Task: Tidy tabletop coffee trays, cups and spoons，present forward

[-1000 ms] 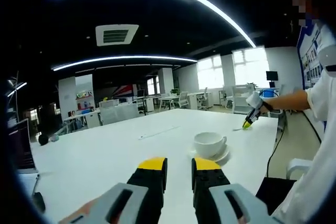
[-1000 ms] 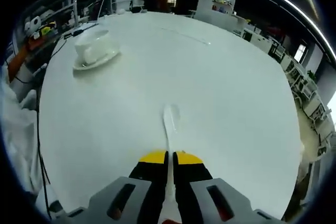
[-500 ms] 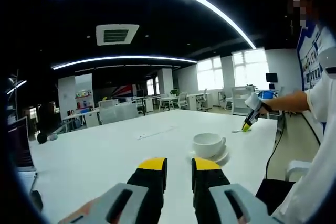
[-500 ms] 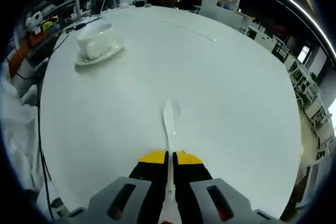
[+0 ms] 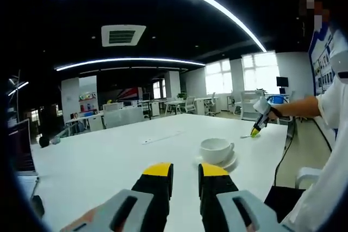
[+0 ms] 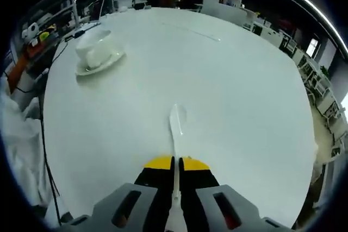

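A broad white table point(image 6: 228, 96) spreads across the right gripper view, and the same tabletop runs across the middle of the left gripper view. On it the white cup point(image 6: 93, 47) stands in its saucer point(image 6: 103, 64) toward the upper left of the right gripper view; whether anything is in the cup cannot be told. In the left gripper view the cup point(image 5: 216, 150) and saucer point(image 5: 234, 161) sit just right of centre, above the left gripper point(image 5: 185, 175), whose jaws stand a little apart with nothing between them. The right gripper point(image 6: 174, 165) is clamped on the handle of a white spoon point(image 6: 175, 123), whose long axis runs straight up the frame from the jaws, bowl end farthest out. The cup lies well apart from the spoon, up and to the left of it, so carrying the spoon over probably means swinging that way. The left gripper looks the nearer to the cup, though it is empty
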`<state>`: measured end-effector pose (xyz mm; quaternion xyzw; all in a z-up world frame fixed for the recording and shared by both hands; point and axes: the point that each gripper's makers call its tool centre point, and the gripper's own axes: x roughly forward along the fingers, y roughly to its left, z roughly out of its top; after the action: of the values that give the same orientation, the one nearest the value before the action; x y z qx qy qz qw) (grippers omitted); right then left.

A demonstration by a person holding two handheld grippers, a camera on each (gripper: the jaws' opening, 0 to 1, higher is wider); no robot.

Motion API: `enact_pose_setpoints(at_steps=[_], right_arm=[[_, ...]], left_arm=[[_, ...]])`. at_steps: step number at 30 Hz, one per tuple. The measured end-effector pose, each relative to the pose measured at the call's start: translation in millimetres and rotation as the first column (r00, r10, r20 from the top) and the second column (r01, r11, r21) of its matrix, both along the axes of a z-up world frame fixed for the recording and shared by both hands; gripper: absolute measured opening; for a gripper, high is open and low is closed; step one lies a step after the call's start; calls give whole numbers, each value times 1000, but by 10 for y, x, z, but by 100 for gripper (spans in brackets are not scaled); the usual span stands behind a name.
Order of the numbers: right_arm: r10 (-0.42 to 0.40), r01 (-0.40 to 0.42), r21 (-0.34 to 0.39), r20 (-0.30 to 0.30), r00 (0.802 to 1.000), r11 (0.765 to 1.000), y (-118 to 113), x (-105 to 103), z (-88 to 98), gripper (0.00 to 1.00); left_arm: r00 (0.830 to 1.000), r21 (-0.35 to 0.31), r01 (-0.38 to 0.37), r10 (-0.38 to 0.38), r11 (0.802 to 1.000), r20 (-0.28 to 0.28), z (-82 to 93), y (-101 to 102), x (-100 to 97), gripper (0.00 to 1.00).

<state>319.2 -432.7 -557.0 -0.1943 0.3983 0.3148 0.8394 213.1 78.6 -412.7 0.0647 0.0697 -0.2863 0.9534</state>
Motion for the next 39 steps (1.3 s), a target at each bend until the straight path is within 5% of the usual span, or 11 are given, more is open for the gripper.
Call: enact_pose_setpoints(at_steps=[11,18,20,25,39], right_arm=[[36,-34,-36,59,998,999,306,-141,214,4],[104,-98,-63,100,990,993,558,-211,511,4],[133,-126,-72,104,986,989,478,-74,544,4],[215,-199,-128,125,969,972,511,49,723,4],[385,-354,-234,102,917,905,1083,101,1081,4]], left_arm=[[1000,-2,9,-9,1000,-3,-7,-45,2,21],[1000,24,13,-12,1000,-16,-30,-44,1,21],[1000,29,18,-17,999,-19,-28,-49,1,21],[1000,27,20,-20,999,-16,-7,-56,12,21],[998,60,57,-56,997,-28,-22,-132,-10,21]])
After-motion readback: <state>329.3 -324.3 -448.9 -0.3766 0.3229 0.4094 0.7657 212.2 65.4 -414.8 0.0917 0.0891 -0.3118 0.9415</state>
